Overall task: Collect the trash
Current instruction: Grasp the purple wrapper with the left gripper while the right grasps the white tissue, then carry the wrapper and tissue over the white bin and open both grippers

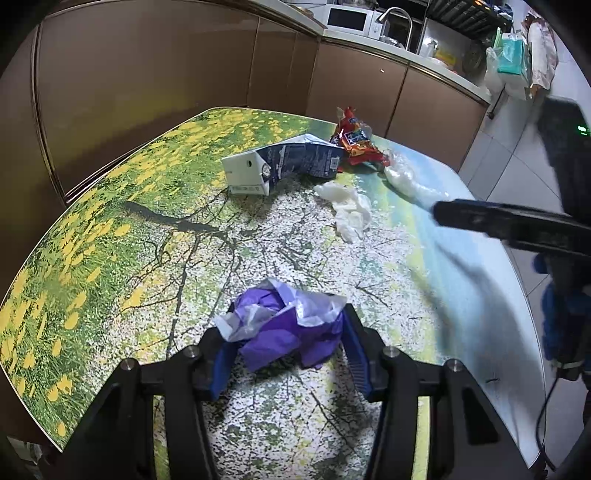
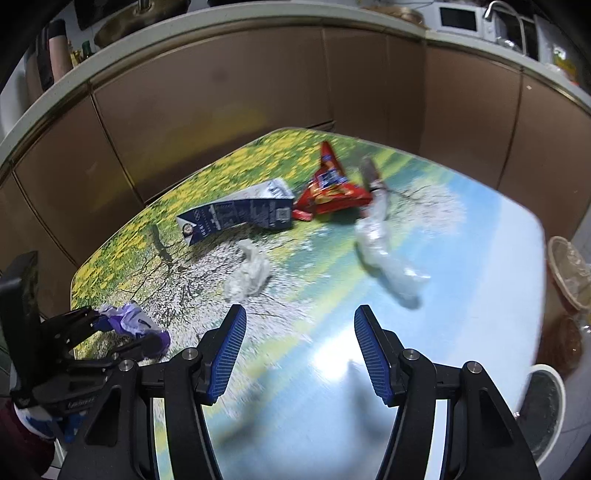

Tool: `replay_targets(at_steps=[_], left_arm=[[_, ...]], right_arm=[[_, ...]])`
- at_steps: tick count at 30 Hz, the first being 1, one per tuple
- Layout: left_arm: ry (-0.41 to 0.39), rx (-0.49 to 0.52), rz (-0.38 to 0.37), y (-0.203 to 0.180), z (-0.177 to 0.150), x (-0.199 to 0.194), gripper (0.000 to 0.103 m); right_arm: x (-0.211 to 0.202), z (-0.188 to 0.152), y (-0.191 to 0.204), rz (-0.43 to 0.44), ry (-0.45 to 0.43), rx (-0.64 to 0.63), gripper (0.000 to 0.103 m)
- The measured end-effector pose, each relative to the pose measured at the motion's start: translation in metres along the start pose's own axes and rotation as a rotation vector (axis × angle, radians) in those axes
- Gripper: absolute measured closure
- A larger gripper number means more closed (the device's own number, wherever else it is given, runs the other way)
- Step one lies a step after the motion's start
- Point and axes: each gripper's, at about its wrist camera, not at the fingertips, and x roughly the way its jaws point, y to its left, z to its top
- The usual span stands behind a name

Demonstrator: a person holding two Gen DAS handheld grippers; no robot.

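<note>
Five trash pieces on table (image 1: 110, 206): left tongs (image 1: 284, 332) clamp purple wrapper (image 1: 280, 325); right tongs (image 2: 300, 325) open, empty.

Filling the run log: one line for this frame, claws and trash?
left claw: shut on purple wrapper | right claw: open, empty | on table: carton, red wrapper, tissue, clear plastic

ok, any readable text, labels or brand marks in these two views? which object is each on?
None can be read for certain.
Milk carton: dense white print and a small code square, too small to read.
Red snack wrapper: a dark label panel with light marks, blurred.
Left gripper: a pale script mark on its black body in the right wrist view, too blurred to read.
Purple wrapper, tissue and microwave: no text visible.
</note>
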Motion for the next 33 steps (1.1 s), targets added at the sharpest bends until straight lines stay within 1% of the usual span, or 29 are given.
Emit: replay_targets(at_steps=[5,8,10,14,16,17,18,19,21,24,26,28,33], left_arm=[[-0.020,-0.009,0.000,0.000,-0.004,-0.004,0.054],[-0.027,-0.035,-0.018,0.005,-0.003,-0.005,0.055],[-0.030,-0.046,-0.026,0.006,-0.002,-0.005,0.056],[-0.033,-0.055,-0.029,0.007,-0.002,-0.005,0.057],[-0.033,-0.053,-0.026,0.008,-0.002,-0.005,0.058],[-0.033,-0.055,-0.025,0.008,-0.002,-0.006,0.058],[-0.032,-0.057,-0.023,0.008,-0.002,-0.006,0.058],[-0.031,-0.057,-0.019,0.007,-0.002,-0.006,0.058],[-0.025,-0.061,-0.008,0.006,-0.002,-0.006,0.058],[-0.013,-0.089,-0.015,0.006,-0.002,-0.007,0.060],[-0.012,-0.098,-0.005,0.005,-0.004,-0.011,0.063],[-0.021,-0.096,0.003,0.001,-0.005,-0.017,0.067],[-0.053,-0.083,0.018,-0.008,-0.007,-0.039,0.070]], right_arm=[[0.035,0.009,0.008,0.063,0.045,-0.001,0.044],[0.054,0.015,0.012,0.085,0.061,-0.009,0.048],[0.065,0.019,0.014,0.102,0.070,-0.011,0.053],[0.077,0.028,0.019,0.122,0.067,-0.023,0.057],[0.080,0.031,0.022,0.120,0.068,-0.034,0.065],[0.081,0.032,0.024,0.113,0.069,-0.045,0.067],[0.083,0.032,0.027,0.106,0.071,-0.056,0.072],[0.084,0.032,0.029,0.101,0.075,-0.069,0.080],[0.082,0.030,0.030,0.104,0.080,-0.074,0.082],[0.069,0.022,0.030,0.133,0.076,-0.069,0.088],[0.056,0.015,0.032,0.142,0.063,-0.080,0.089],[0.040,0.009,0.033,0.147,0.049,-0.090,0.090],[-0.003,-0.009,0.029,0.147,0.006,-0.087,0.092]])
